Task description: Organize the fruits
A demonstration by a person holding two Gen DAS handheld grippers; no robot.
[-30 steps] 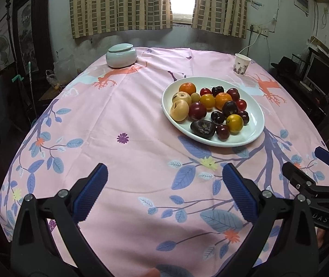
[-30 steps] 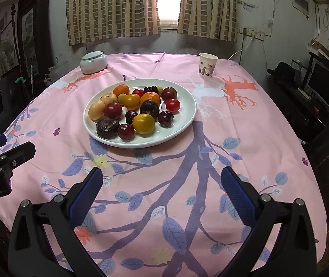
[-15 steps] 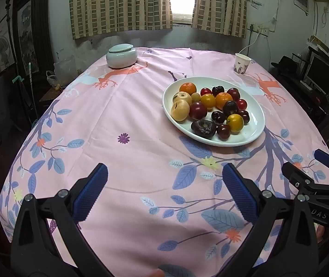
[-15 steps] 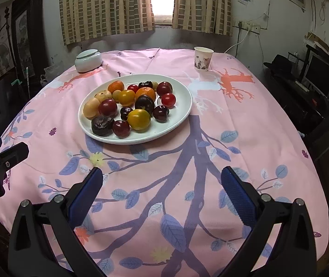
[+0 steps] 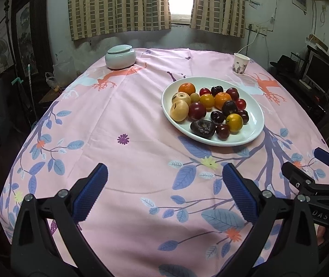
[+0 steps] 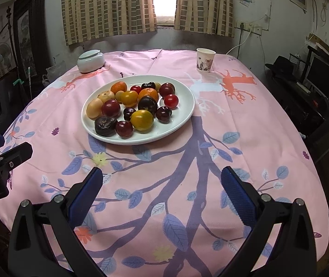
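On the far left of the pink tablecloth [image 5: 123, 106] sits a pale green jar with a lid [image 5: 120, 56], close to the back edge of the table. It is well apart from the fruit.

My left gripper [image 5: 164, 190] hangs over the near part of the cloth. Its two blue pads [image 5: 90, 191] are spread wide and hold nothing. Only cloth with blue leaves shows between them.

Further right is the white plate [image 5: 254, 113] with all the fruit on it. On its left side lie two tan round fruits [image 5: 179, 110], touching each other. Behind them is an orange tangerine [image 5: 187, 88]. In the middle are a dark red plum [image 5: 197, 111], a yellow-orange fruit [image 5: 207, 101] and another tangerine [image 5: 222, 98]. At the near edge sits a dark wrinkled fruit [image 5: 202, 128], with a small dark cherry [image 5: 222, 131] just beside it and a yellow-orange fruit [image 5: 234, 122] next to that. Small red and dark cherries fill the back and right side.

My right gripper [image 6: 161, 184] is near the plate, over the big purple branch on the cloth. Its pads [image 6: 237, 192] are wide apart too, with nothing in them.

A paper cup [image 6: 205, 60] stands upright at the far right, behind the plate and apart from it.
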